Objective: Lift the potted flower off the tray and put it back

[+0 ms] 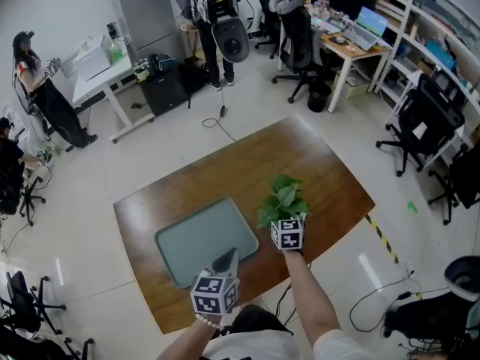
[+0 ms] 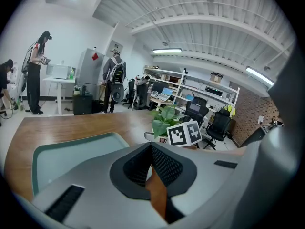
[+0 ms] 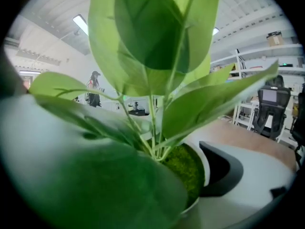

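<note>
The potted flower (image 1: 283, 196), with broad green leaves and moss in a white pot (image 3: 206, 160), is just right of the grey-green tray (image 1: 202, 238), over the wooden table (image 1: 225, 167). My right gripper (image 1: 286, 217) is shut on the pot, one jaw on each side, its tips hidden under leaves. Whether the pot rests on the wood or hangs above it cannot be told. My left gripper (image 1: 229, 258) sits at the tray's near edge, shut and empty. In the left gripper view the tray (image 2: 71, 156) lies to the left and the flower (image 2: 164, 118) beyond the left gripper (image 2: 151, 149).
The table's near edge runs just under both grippers. Office chairs (image 1: 424, 126) stand to the right, and a desk (image 1: 352, 43) at the back. People stand at the far left (image 1: 34, 81) and far back (image 1: 217, 13). A cable (image 1: 217, 118) lies on the floor.
</note>
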### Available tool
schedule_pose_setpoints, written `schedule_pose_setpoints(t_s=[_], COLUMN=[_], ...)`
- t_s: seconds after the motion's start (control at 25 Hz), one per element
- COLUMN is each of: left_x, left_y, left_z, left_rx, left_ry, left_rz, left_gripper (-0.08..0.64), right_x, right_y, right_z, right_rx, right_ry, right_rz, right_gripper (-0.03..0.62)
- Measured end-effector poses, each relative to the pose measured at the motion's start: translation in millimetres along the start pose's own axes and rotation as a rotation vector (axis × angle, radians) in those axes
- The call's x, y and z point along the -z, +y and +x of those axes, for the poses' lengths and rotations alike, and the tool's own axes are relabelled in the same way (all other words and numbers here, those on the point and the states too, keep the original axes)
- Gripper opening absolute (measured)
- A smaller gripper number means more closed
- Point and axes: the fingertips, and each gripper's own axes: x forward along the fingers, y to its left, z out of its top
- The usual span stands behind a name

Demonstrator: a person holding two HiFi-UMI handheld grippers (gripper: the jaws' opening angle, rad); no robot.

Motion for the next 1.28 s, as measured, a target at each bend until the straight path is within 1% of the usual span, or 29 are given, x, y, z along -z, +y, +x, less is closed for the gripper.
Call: schedule_pose_setpoints(t_s=[0.16, 0.28, 0.4, 0.56, 0.8, 1.04, 1.28], left_x=[-1, -2, -2, 0, 4, 6, 12], left_y=[3, 5, 5, 9, 16, 27, 42], left_z=[1, 1, 1, -1, -9, -29, -58], left_rx=[-0.003, -0.007, -0.012, -0.027, -0.060, -0.105, -0.166], left_ry=[0.002, -0.002, -0.003, 0.001, 0.011, 0.007, -0.021], left_rz=[-0.004, -0.006, -0.008, -0.016, -0.031, -0.065, -0.106], left_gripper=[-0.005, -0.005, -0.005, -0.006, -0.005, -0.005, -0.005], right_x=[-1, -2, -2, -10, -26, -48, -52], right_y=[-1, -3, -4, -5, 6, 45, 108], right_z=[3, 2, -2, -8, -20, -36, -43], right_rx=[0.002, 0.008, 0.007, 0.014, -0.011, -0.076, -0.181], right_ry=[0.004, 0.003, 0.012, -0.008, -0.020, -0.045, -0.054], right_rz=[-0.018, -0.030, -0.047, -0.038, -0.060, -0.101, -0.149], right_gripper=[0.591, 0.555, 0.551, 0.551, 0.551, 0.551, 0.551])
